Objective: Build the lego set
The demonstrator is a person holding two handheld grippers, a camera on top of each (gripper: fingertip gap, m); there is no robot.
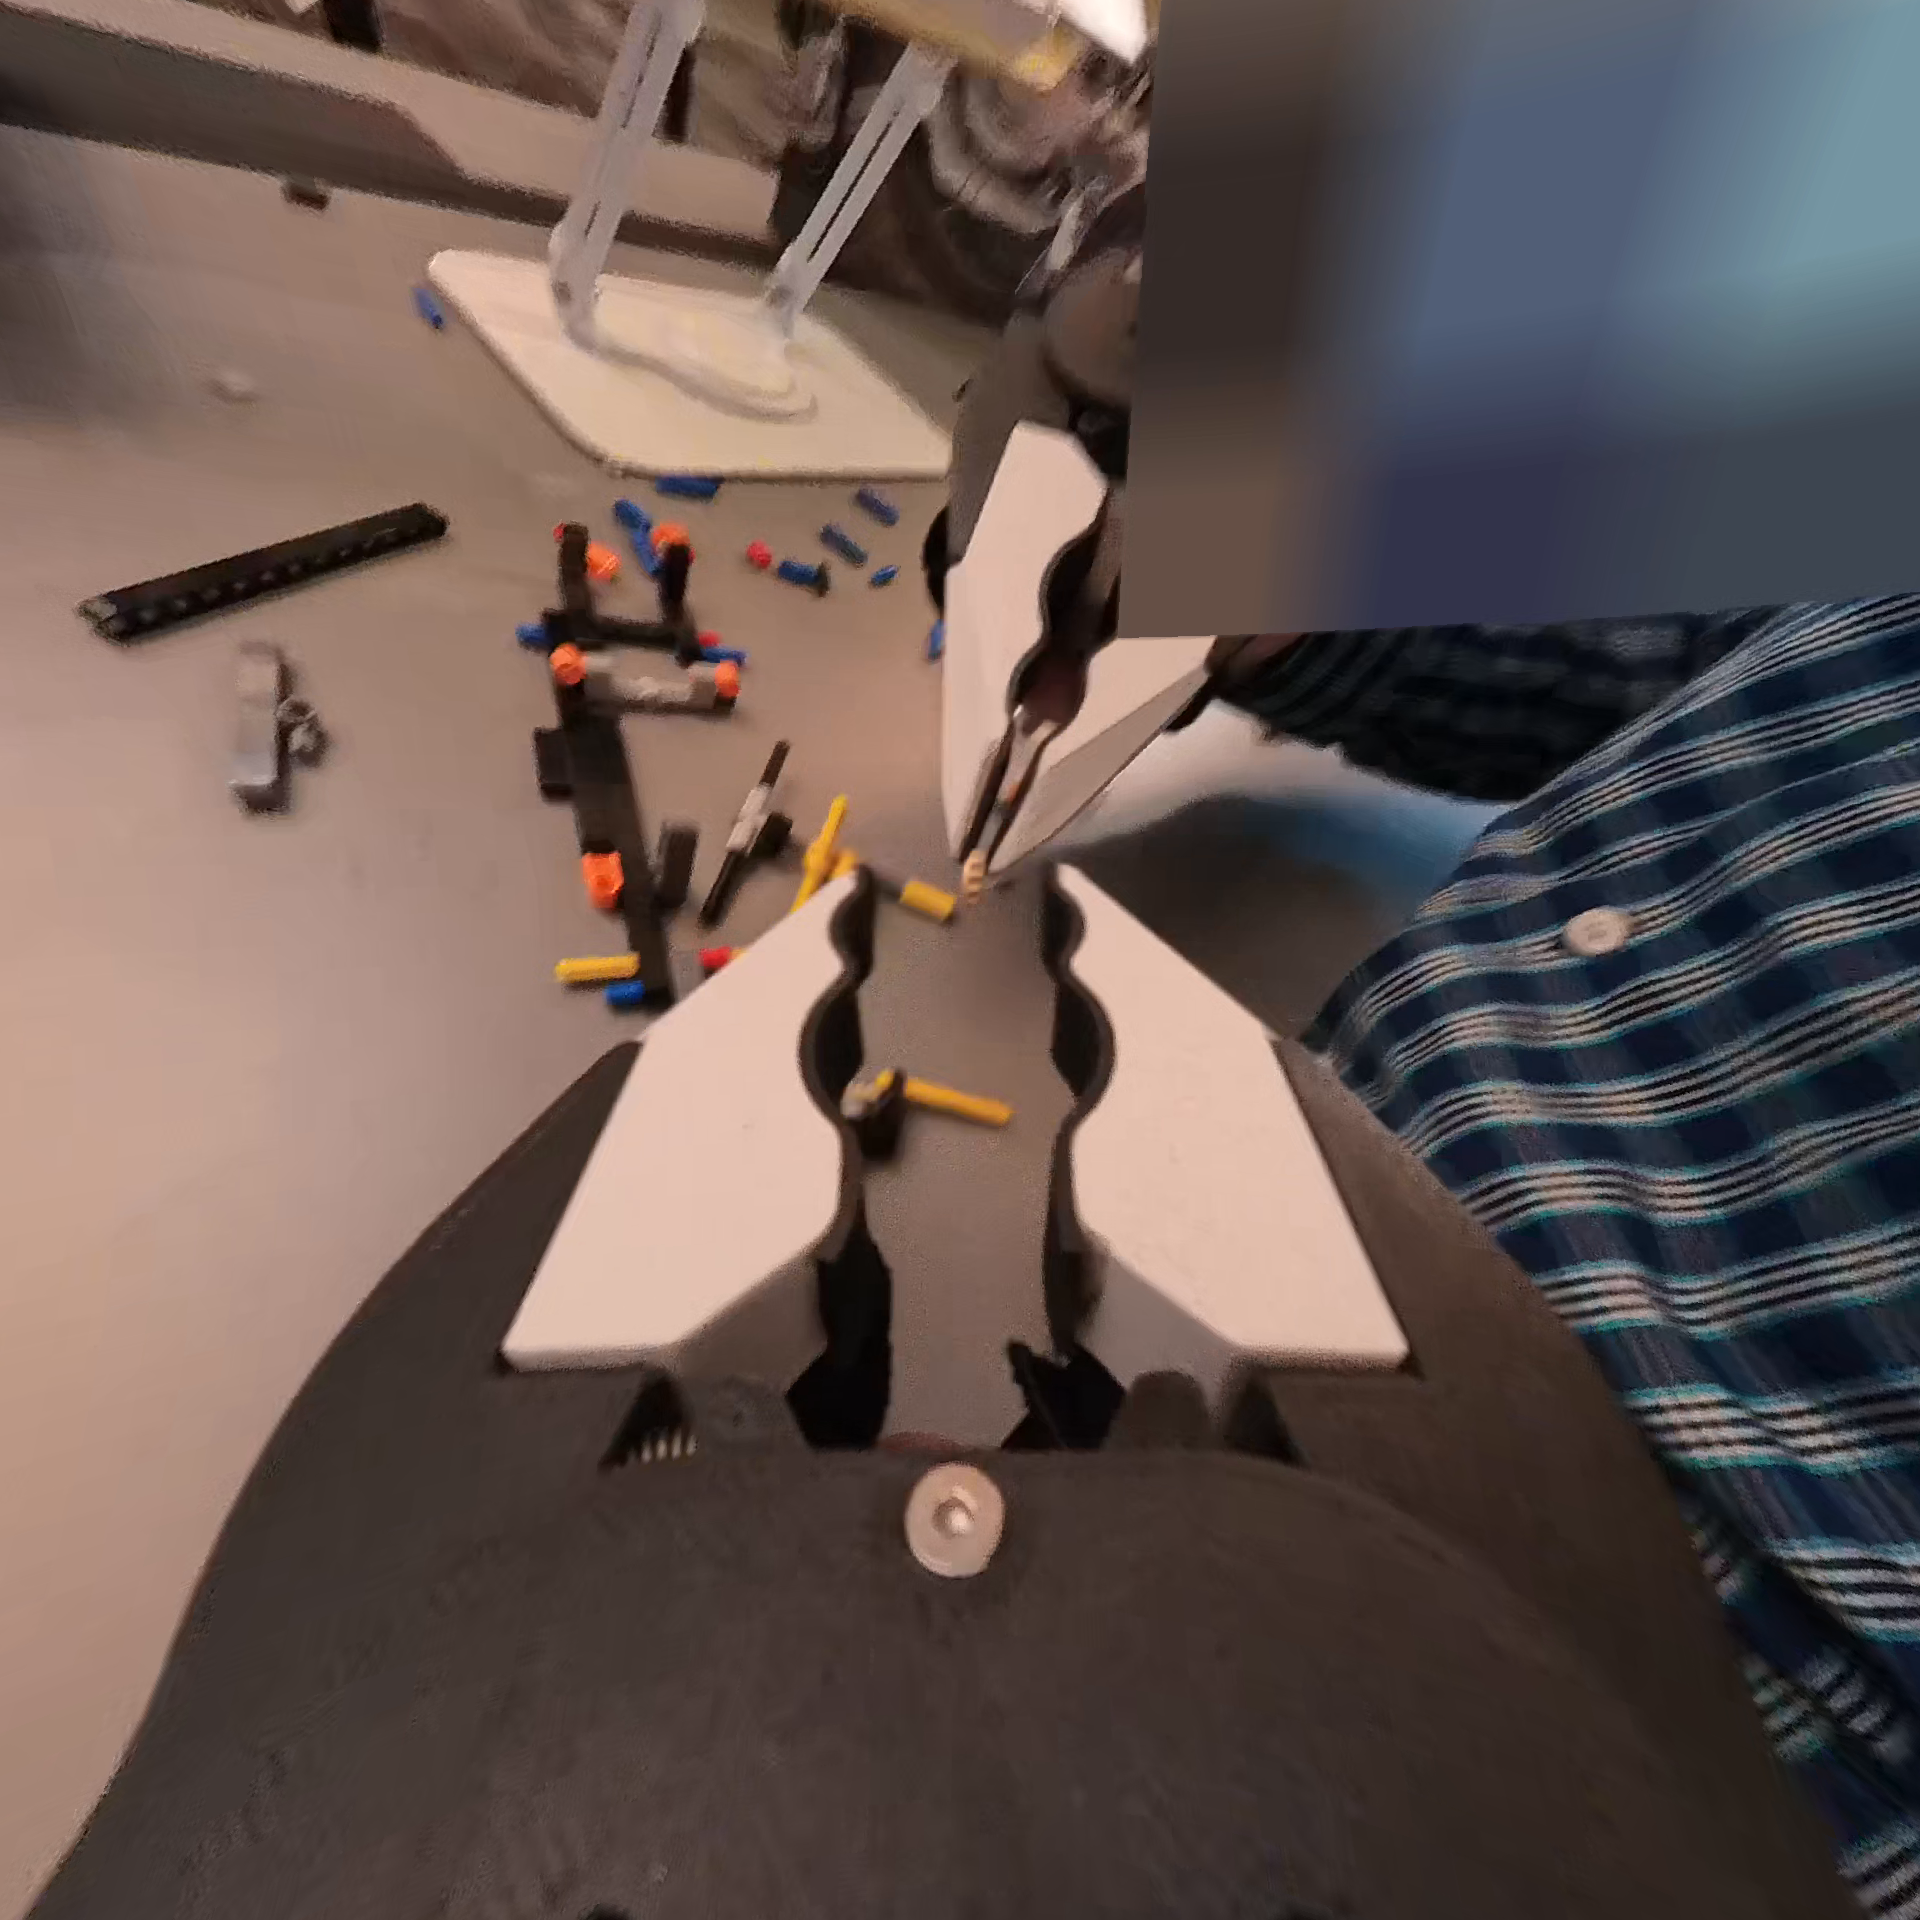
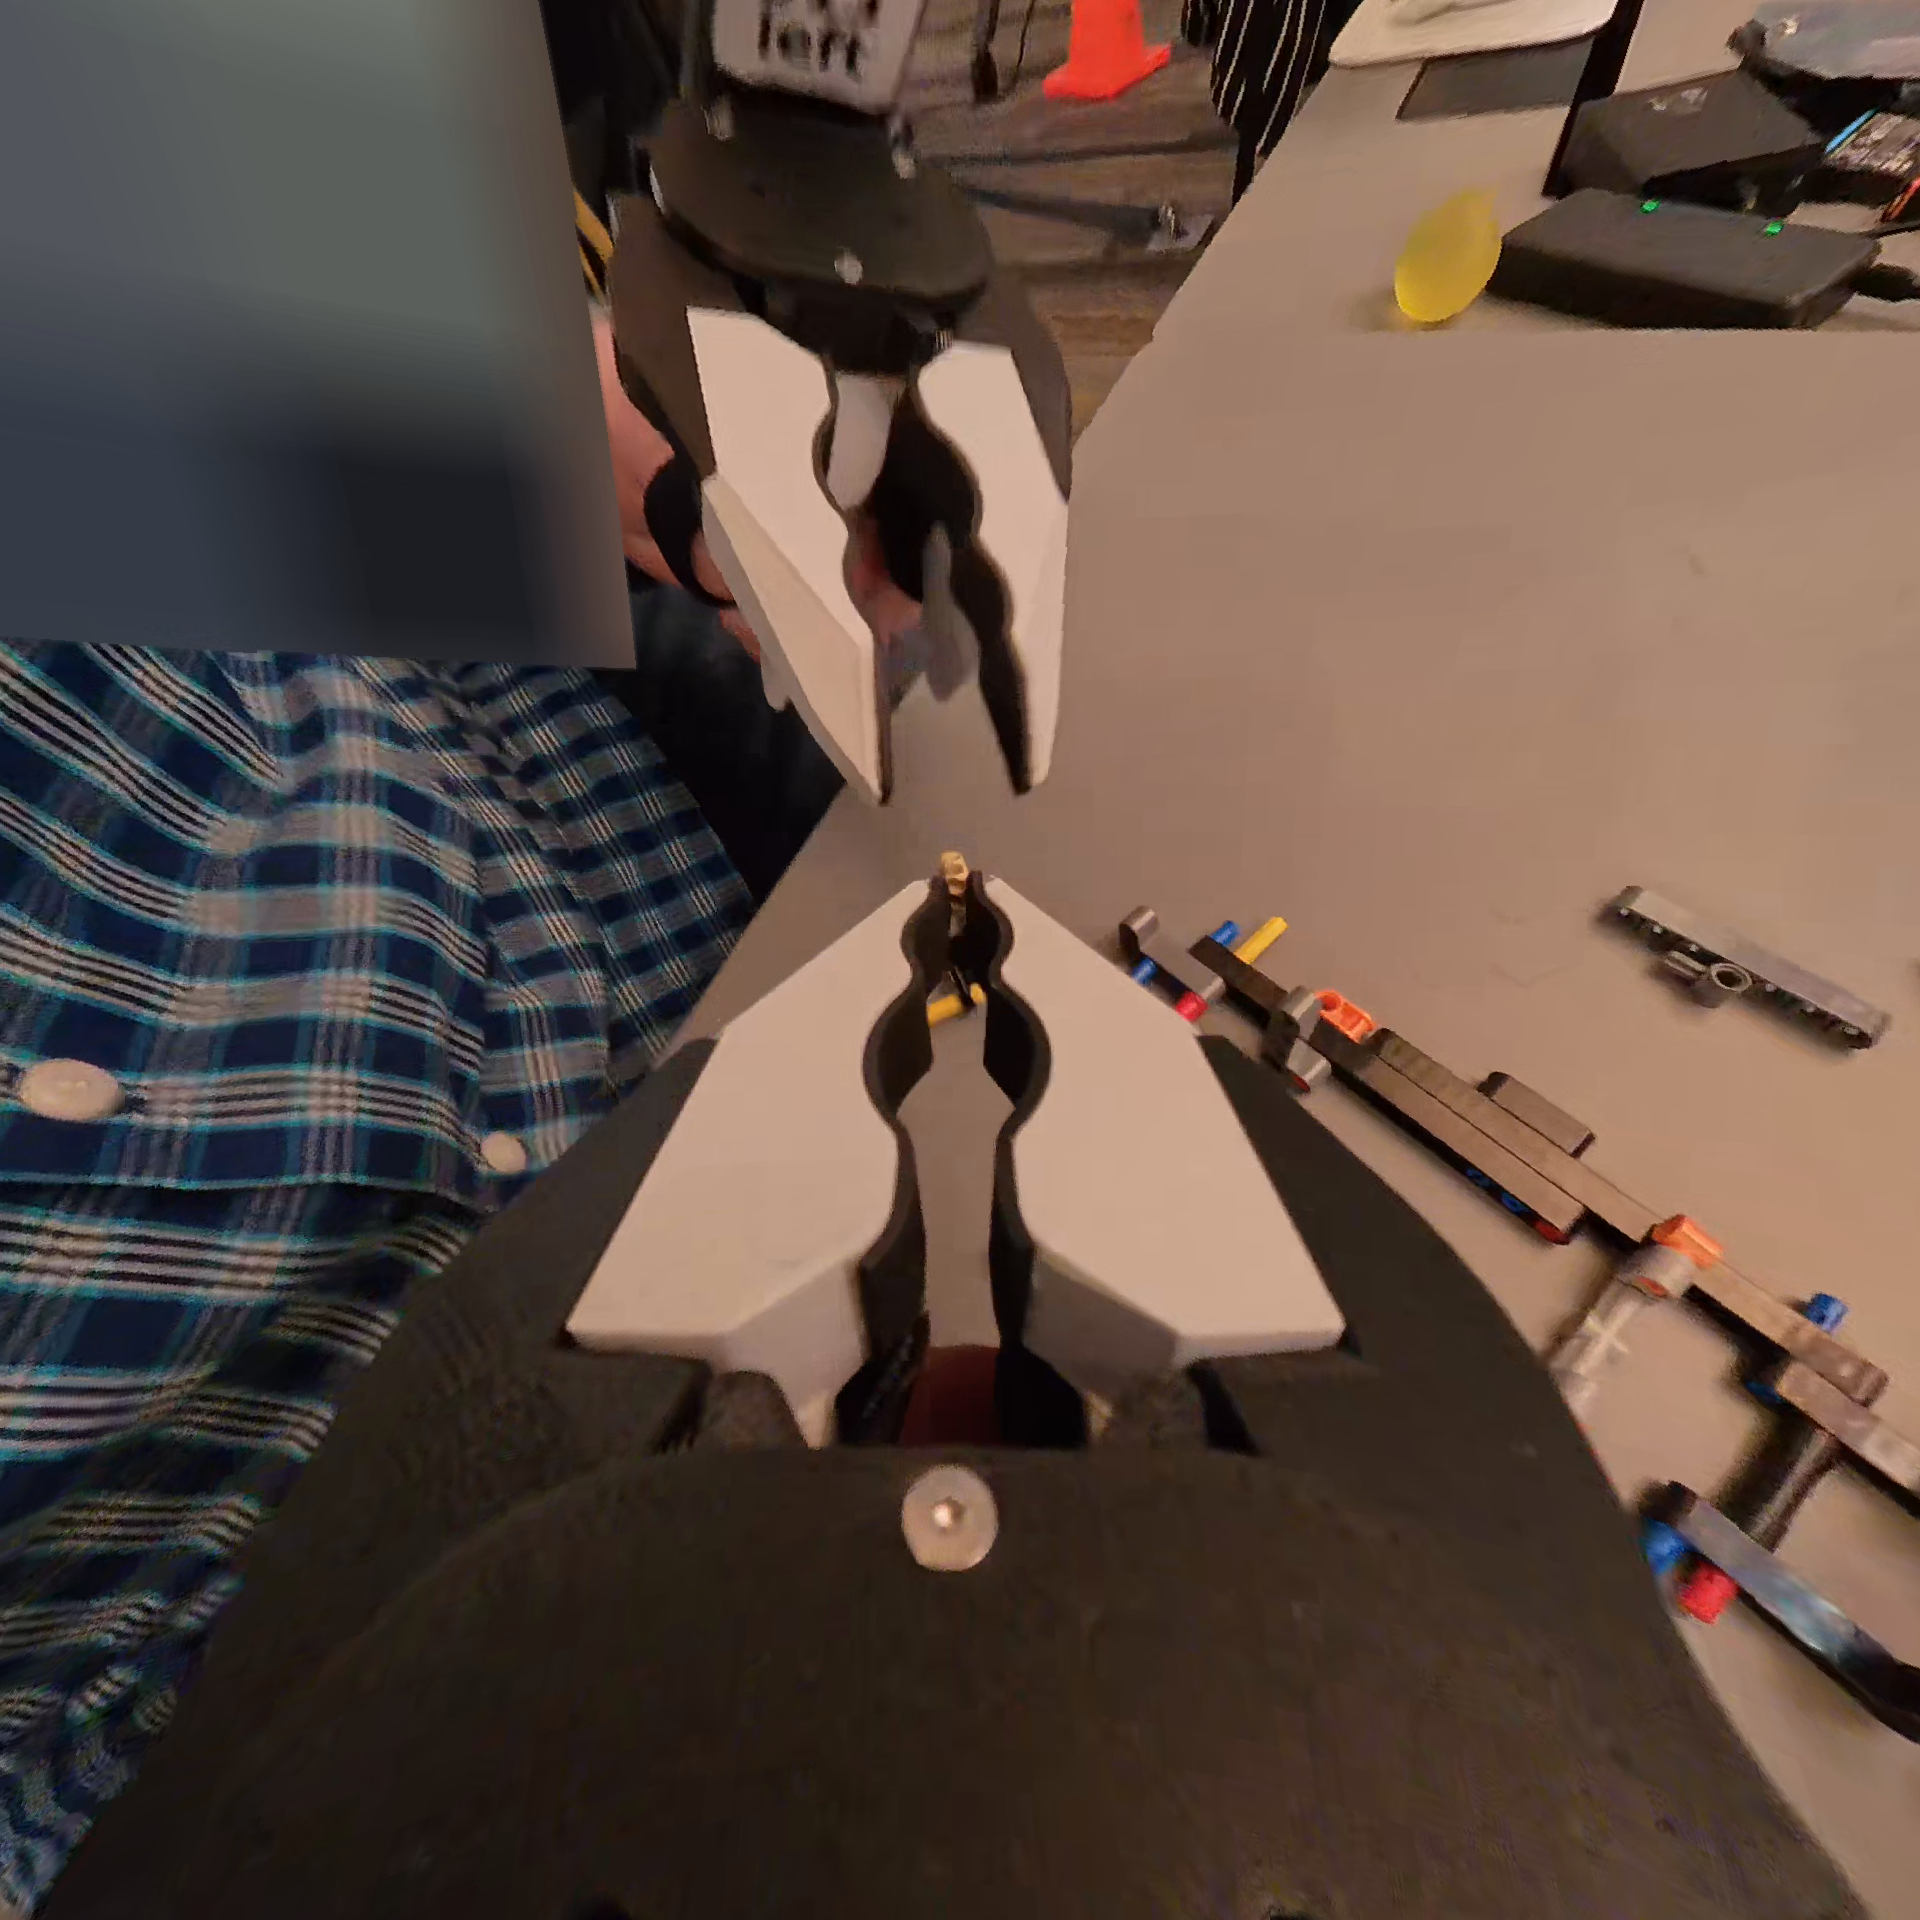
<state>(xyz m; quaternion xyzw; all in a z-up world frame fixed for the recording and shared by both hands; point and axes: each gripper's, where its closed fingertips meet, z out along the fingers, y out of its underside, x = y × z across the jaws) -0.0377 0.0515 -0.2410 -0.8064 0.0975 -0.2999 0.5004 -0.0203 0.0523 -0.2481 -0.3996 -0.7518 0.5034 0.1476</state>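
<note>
The right gripper [image 2: 954, 883] pinches what looks like a small tan plastic peg [image 2: 953, 868]; the left gripper [image 1: 956, 883] hangs released above the grey bench [image 2: 1403, 623]. So shallow a tip hold could let it twist free.

Black gripper bodies, white angular fingers [image 1: 717, 1143] with wavy black inner edges, silver screw [image 2: 949, 1517], blue plaid buttoned shirt [image 2: 260, 935]

Shirt [image 2: 260, 935] blue-white plaid; table [image 2: 1455, 623] grey; beam assembly [image 1: 608, 748] black, orange connectors [image 1: 601, 878]; pins [image 1: 800, 571] blue; axle [image 1: 956, 1103] yellow; cone [image 2: 1103, 52] orange.
</note>
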